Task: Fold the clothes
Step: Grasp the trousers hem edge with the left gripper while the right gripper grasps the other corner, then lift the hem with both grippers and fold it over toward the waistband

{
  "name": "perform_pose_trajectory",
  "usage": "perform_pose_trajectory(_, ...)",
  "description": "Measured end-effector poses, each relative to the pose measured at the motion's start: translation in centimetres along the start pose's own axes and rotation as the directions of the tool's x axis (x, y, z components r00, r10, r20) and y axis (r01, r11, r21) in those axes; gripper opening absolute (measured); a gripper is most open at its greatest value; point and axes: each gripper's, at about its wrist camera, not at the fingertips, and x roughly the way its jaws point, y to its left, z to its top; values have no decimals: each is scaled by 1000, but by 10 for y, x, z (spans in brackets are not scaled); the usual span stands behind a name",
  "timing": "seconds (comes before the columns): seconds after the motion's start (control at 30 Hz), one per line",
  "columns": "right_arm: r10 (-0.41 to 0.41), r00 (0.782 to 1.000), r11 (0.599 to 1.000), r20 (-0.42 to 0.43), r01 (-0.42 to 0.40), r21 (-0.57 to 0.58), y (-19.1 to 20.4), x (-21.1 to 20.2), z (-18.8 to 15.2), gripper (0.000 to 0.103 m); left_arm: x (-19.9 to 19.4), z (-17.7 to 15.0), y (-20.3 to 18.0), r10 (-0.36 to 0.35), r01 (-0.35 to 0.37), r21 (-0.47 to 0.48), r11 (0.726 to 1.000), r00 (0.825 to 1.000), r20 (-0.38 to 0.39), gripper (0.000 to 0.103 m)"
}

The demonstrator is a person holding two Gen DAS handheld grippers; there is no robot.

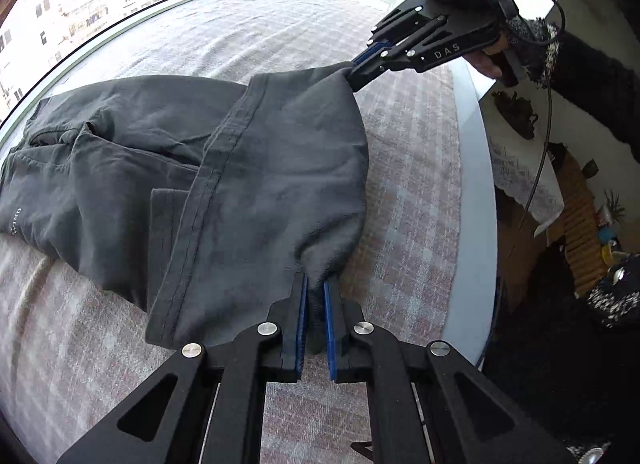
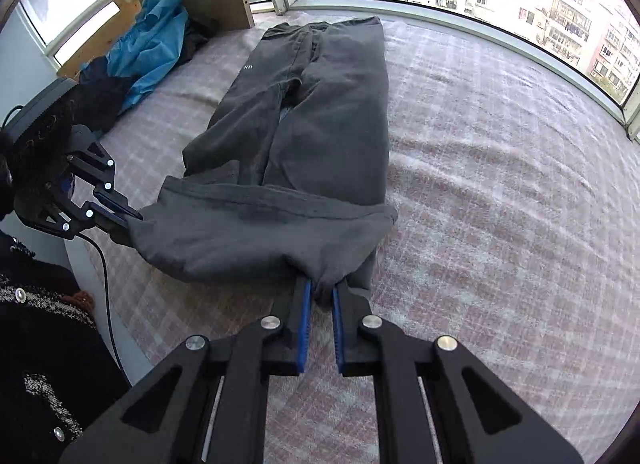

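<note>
Dark grey cotton trousers [image 2: 320, 112] lie lengthwise on the pink-and-white checked bed cover [image 2: 500, 184], waistband toward the window. Left tool [image 1: 314, 304] and right tool [image 2: 322, 296] each pinched closed on a leg-hem corner, raised just above the cover. First fold begun; hems not yet carried to waistband.

Trousers [image 2: 320, 116]: dark charcoal grey, small pale lettering near waistband. Bed cover [image 2: 500, 192]: faded pink-and-white check. Far-left heap: bright blue cloth [image 2: 156, 40]. Grippers: black frames, blue pads [image 2: 305, 328]. Sleeve [image 1: 592, 76]: black, white-speckled cuff.
</note>
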Motion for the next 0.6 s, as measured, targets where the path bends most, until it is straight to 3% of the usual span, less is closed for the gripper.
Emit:
perform_pose_trajectory(0.13,1,999,999,46,1,-48,-8,-5,77,9,-52,21,51,-31,48,-141,989,992,120,7)
perform_pose_trajectory(0.27,-6,999,993,48,12,-118,-17,15,173,9,-94,38,122,29,26,-249,968,977,213,7)
perform_pose_trajectory(0.47,-15,1000,985,-11,12,-174,-41,93,299,9,-122,54,241,118,-14,-363,932,957,265,7)
perform_pose_trajectory(0.6,1,998,986,-61,-11,-169,-60,160,348,9,-117,56,319,152,-28,-433,901,955,254,7)
